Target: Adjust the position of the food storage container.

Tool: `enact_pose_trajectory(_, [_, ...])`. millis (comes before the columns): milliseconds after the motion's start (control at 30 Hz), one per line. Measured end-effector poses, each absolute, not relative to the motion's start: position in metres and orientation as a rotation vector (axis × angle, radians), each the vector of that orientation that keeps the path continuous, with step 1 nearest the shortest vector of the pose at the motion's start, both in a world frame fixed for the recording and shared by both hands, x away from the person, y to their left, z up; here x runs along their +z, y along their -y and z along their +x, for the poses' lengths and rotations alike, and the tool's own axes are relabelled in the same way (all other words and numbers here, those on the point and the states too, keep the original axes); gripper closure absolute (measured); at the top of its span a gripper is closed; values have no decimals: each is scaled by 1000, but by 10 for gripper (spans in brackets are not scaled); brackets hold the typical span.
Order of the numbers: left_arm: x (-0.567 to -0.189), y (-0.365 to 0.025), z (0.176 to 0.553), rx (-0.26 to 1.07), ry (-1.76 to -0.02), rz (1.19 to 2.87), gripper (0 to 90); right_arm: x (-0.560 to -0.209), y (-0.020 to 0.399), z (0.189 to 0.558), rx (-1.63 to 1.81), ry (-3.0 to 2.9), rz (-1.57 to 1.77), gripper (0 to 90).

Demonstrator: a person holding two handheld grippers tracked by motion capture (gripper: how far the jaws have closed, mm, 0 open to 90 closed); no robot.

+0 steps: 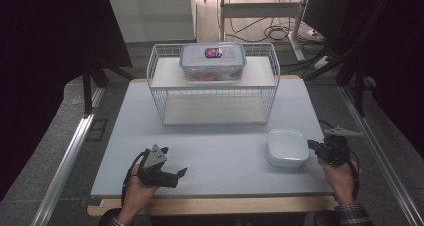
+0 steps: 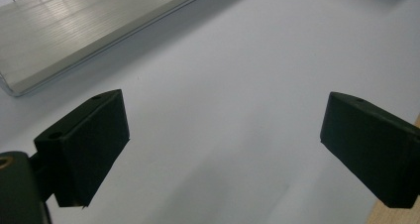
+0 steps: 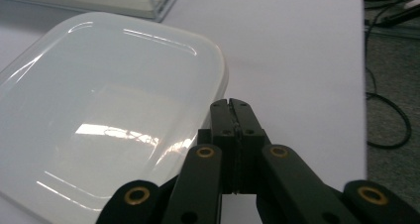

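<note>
- Looking down from the high view, I see the counter (image 1: pixel 210 151) with a white wire rack (image 1: pixel 214 83) standing at its far middle.
- On the rack's upper shelf sits a clear lidded box (image 1: pixel 212 61) with a blue-rimmed lid and a small red-and-blue label on top; something orange-red shows through its wall.
- A white dish (image 1: pixel 287 147) with rounded corners rests on the counter's near right, in front of the rack's right end and apart from it.
- My left gripper (image 1: pixel 175 175) lies low over the near left of the counter, pointing right; in its own view the fingers (image 2: pixel 86 149) are spread wide with bare counter between them, grasping nothing.
- My right gripper (image 1: pixel 312 145) sits just beside the dish's right edge; in its own view the fingers (image 3: pixel 232 120) are pressed flat together with nothing between them, their tips close by the dish's rim (image 3: pixel 218 70). I cannot tell whether they touch it.
</note>
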State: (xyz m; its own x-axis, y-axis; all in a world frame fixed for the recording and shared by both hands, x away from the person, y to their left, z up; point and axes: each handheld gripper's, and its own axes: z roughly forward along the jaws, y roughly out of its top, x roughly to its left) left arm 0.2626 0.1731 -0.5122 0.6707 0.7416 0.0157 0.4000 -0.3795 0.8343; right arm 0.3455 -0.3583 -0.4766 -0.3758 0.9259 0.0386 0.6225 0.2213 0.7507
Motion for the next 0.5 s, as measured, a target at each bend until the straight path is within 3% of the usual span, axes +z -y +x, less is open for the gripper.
enact_pose_trajectory(500, [-513, -171, 263, 495, -869, 2026, 46, -479, 318, 345, 1024, -2204, 1336, 895])
